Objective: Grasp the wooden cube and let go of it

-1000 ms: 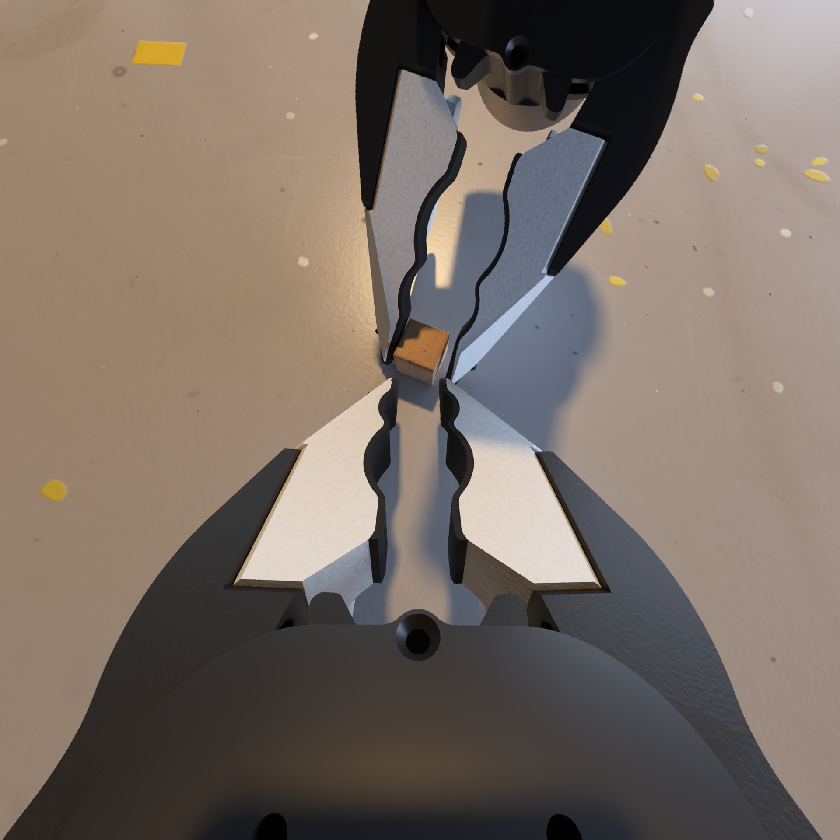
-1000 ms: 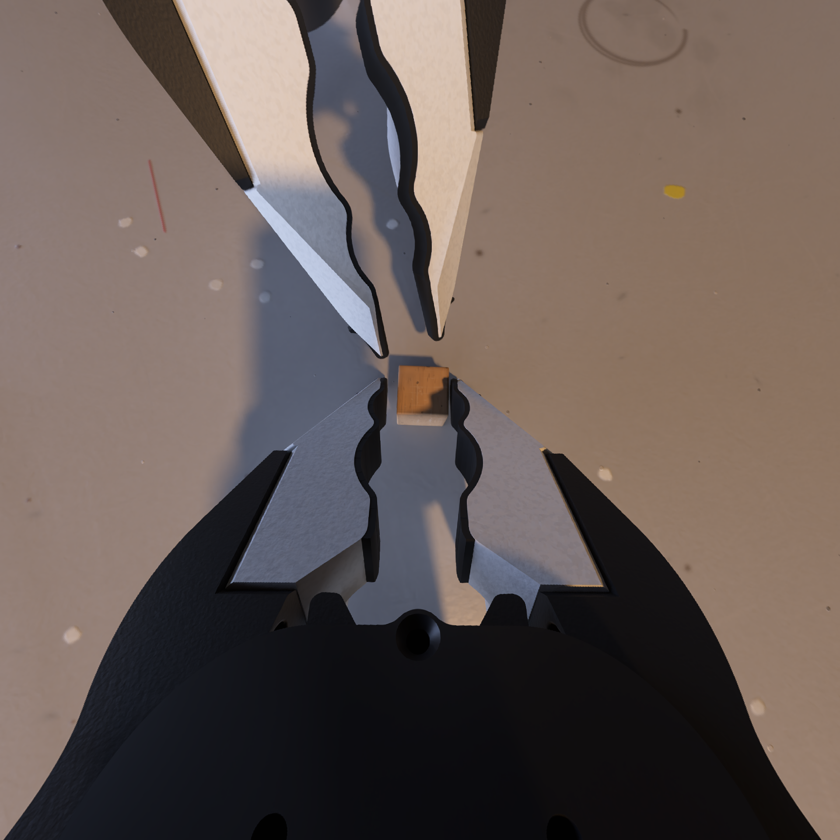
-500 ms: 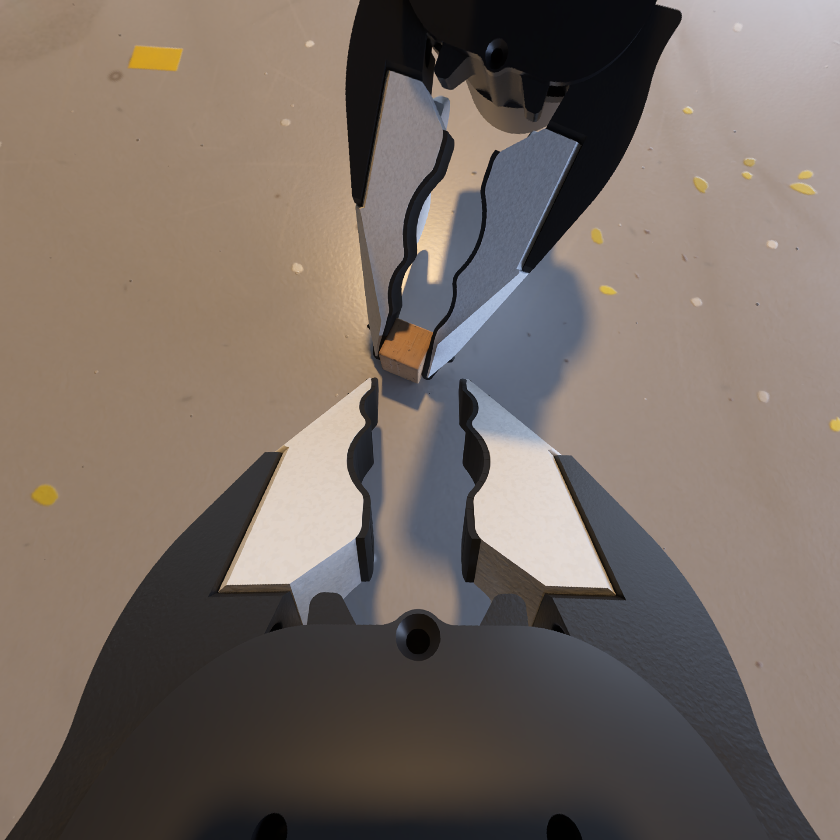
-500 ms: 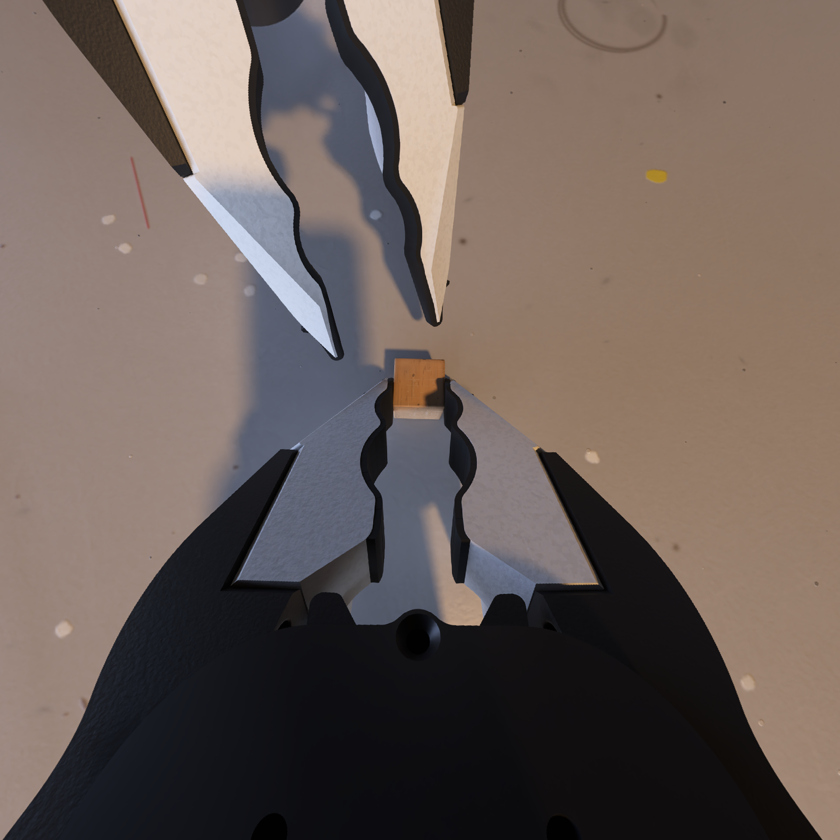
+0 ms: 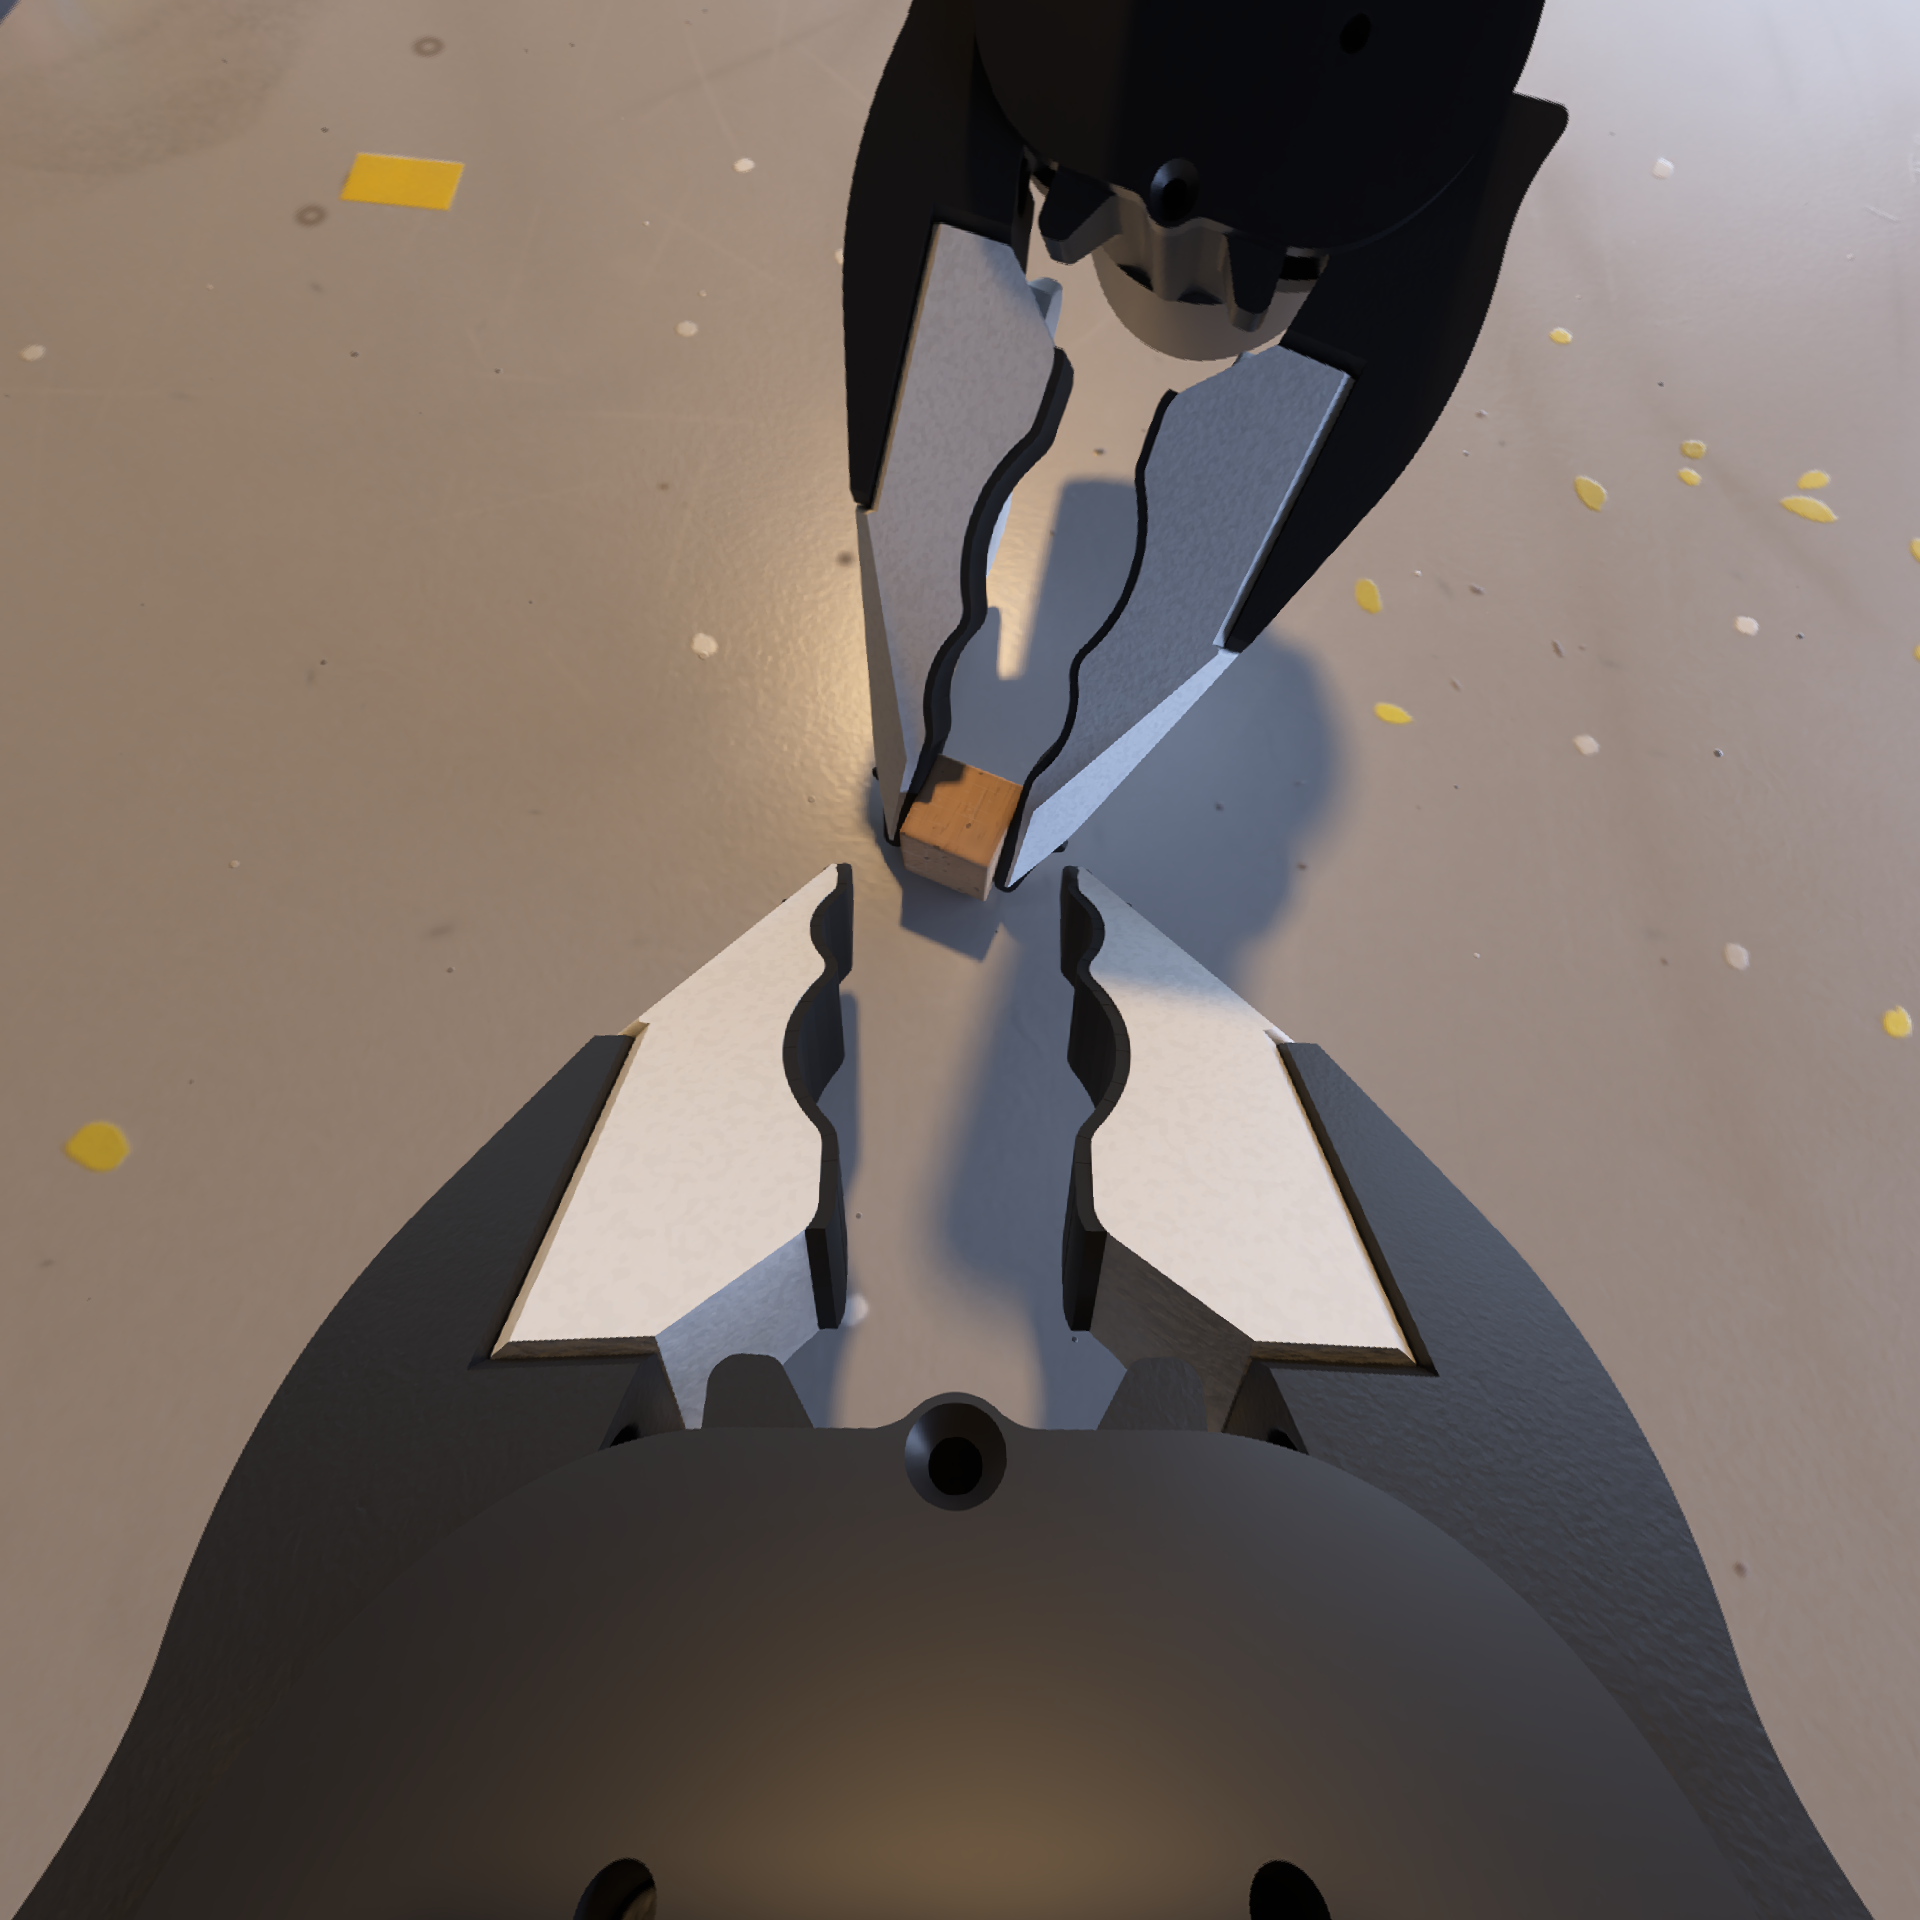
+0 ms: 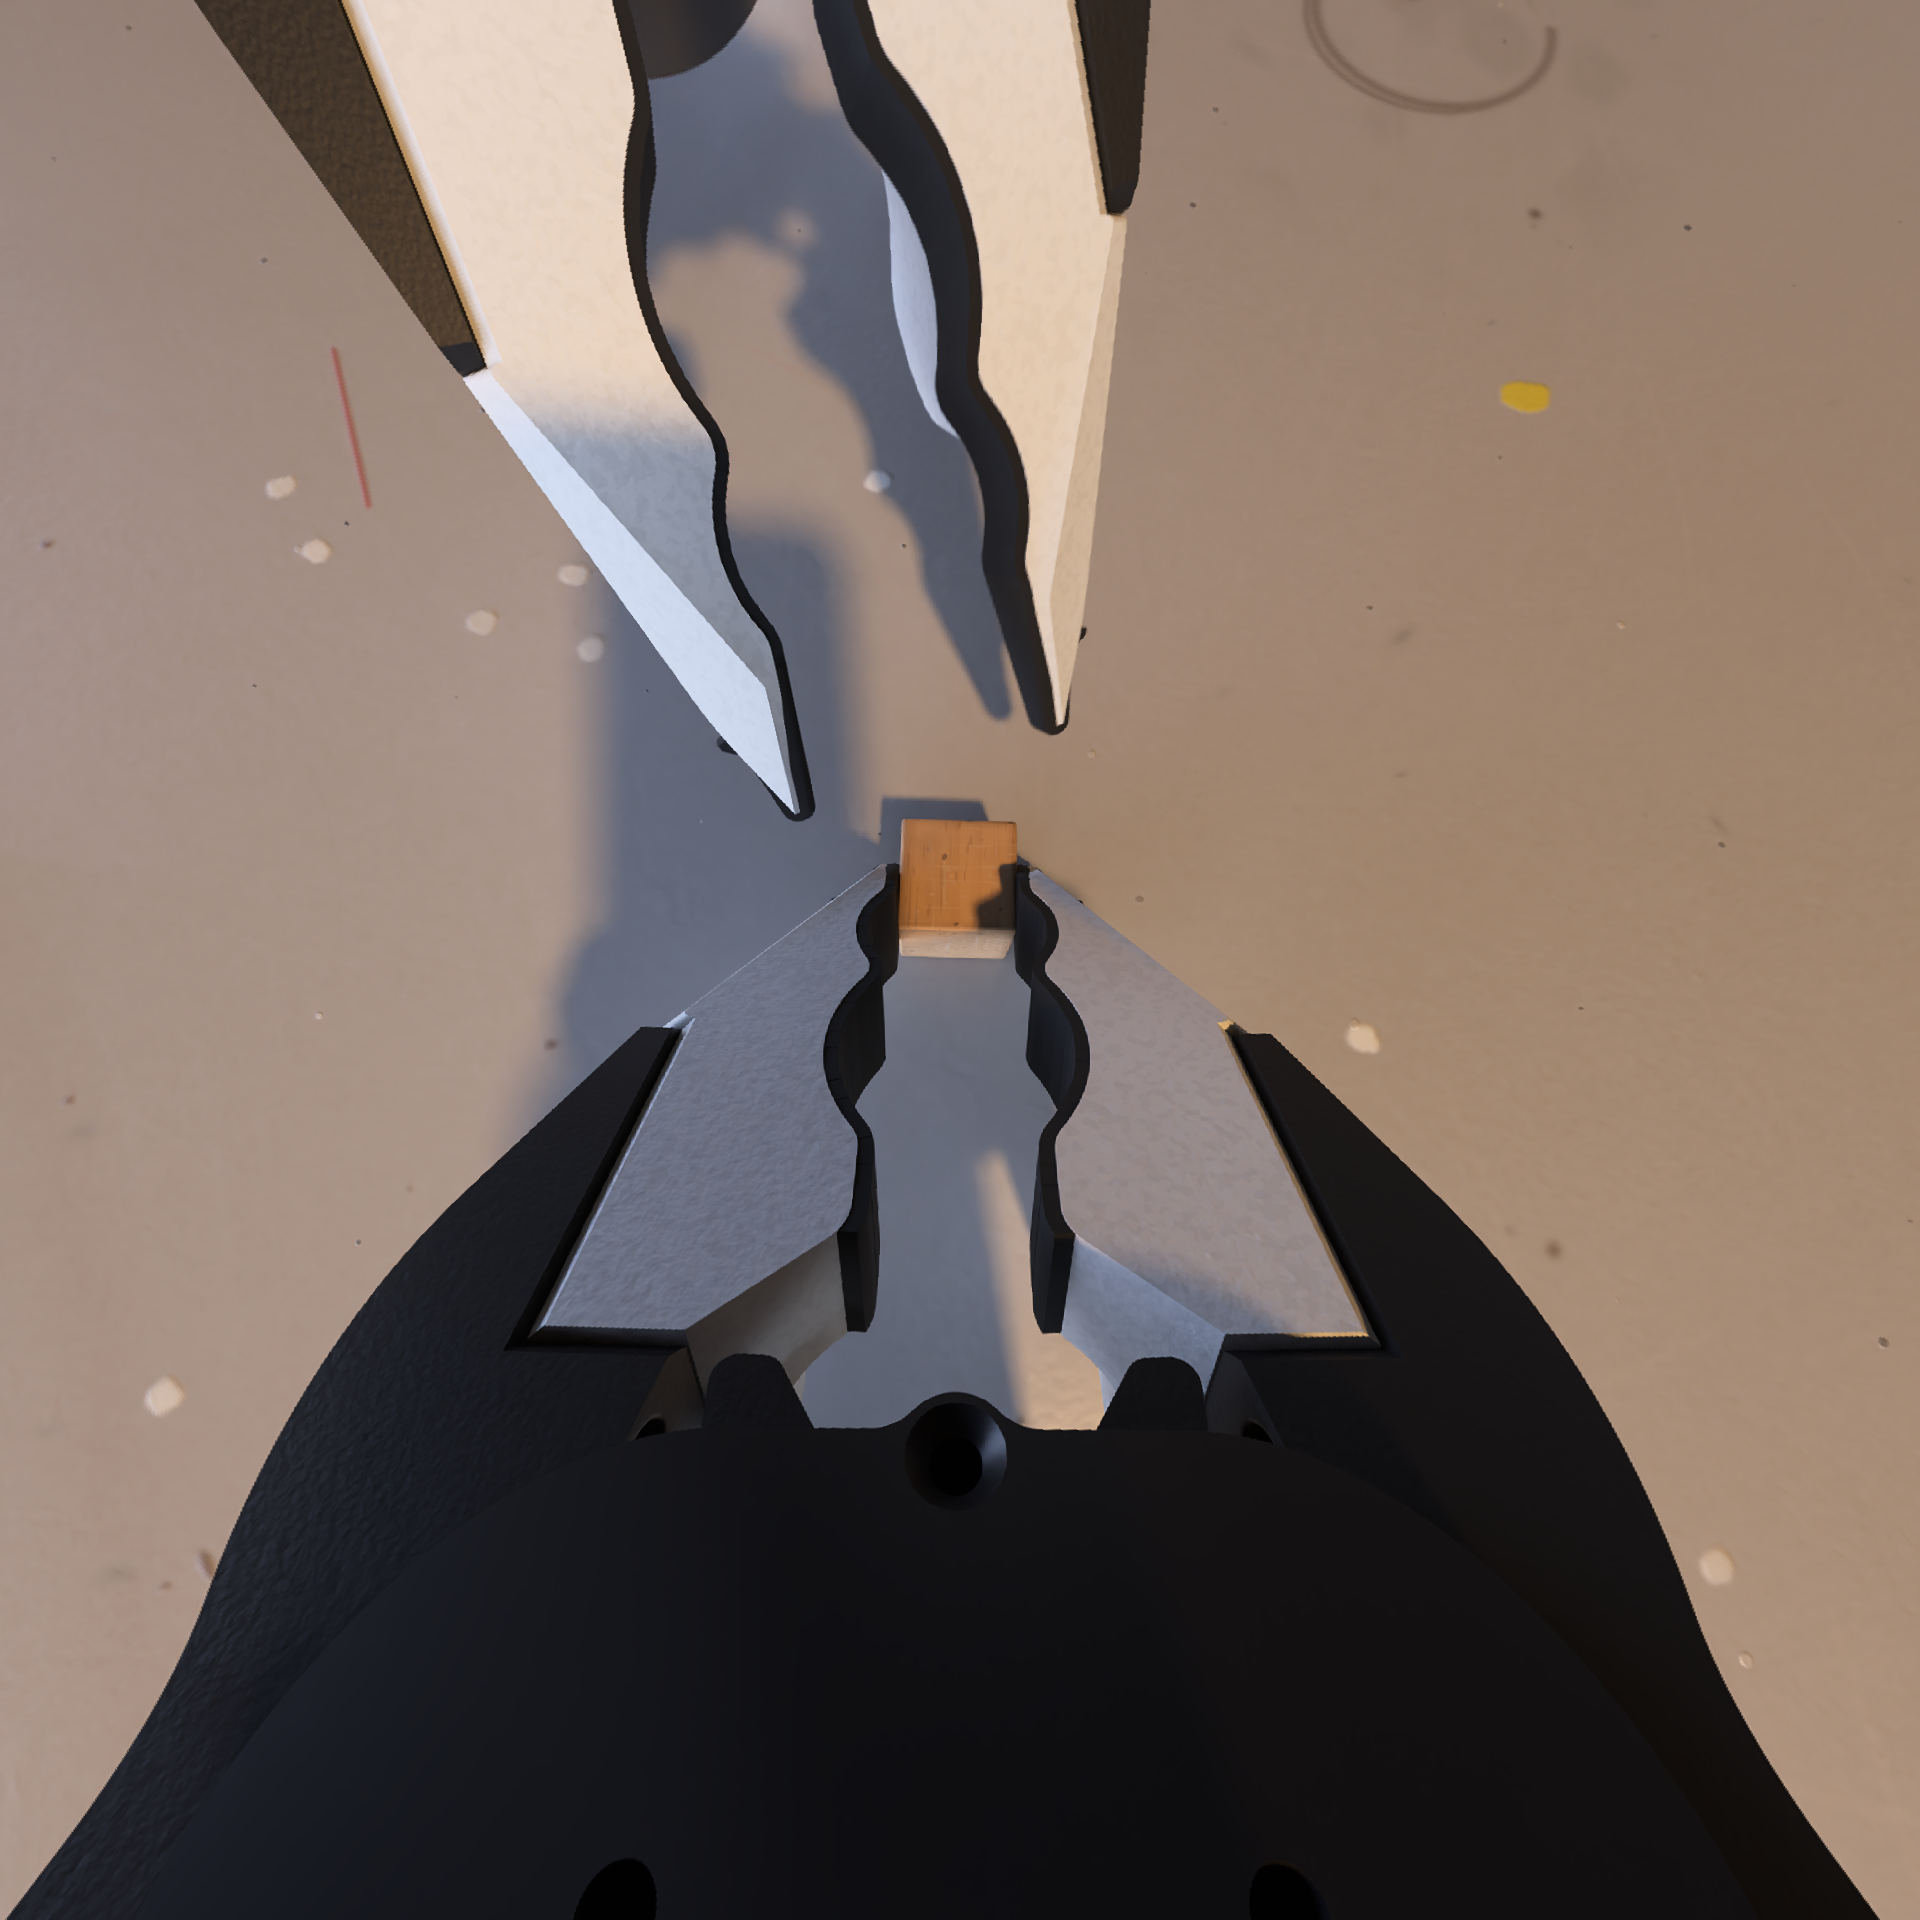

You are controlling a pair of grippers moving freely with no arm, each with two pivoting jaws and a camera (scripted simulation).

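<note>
The small wooden cube [image 5: 961, 816] has an orange-brown top and pale sides and sits at table level. My right gripper [image 6: 956, 878] is shut on the cube [image 6: 951, 873], with one fingertip pressed against each side. In the left wrist view the right gripper [image 5: 954, 857] comes in from the far side, pointing toward me. My left gripper [image 5: 954, 873] is open and empty, its fingertips just short of the cube and not touching it. It also shows in the right wrist view [image 6: 925, 769], facing the cube with its fingers spread.
The tan table [image 5: 416, 727] is speckled with white and yellow flecks. A flat yellow square [image 5: 403, 182] lies at the far left. A thin red line [image 6: 351, 426] and a faint ring mark [image 6: 1434, 52] show in the right wrist view. The two grippers stand tip to tip.
The right gripper's fingers closed onto the cube. My left gripper's jaws spread apart from nearly closed and drew back slightly from the cube.
</note>
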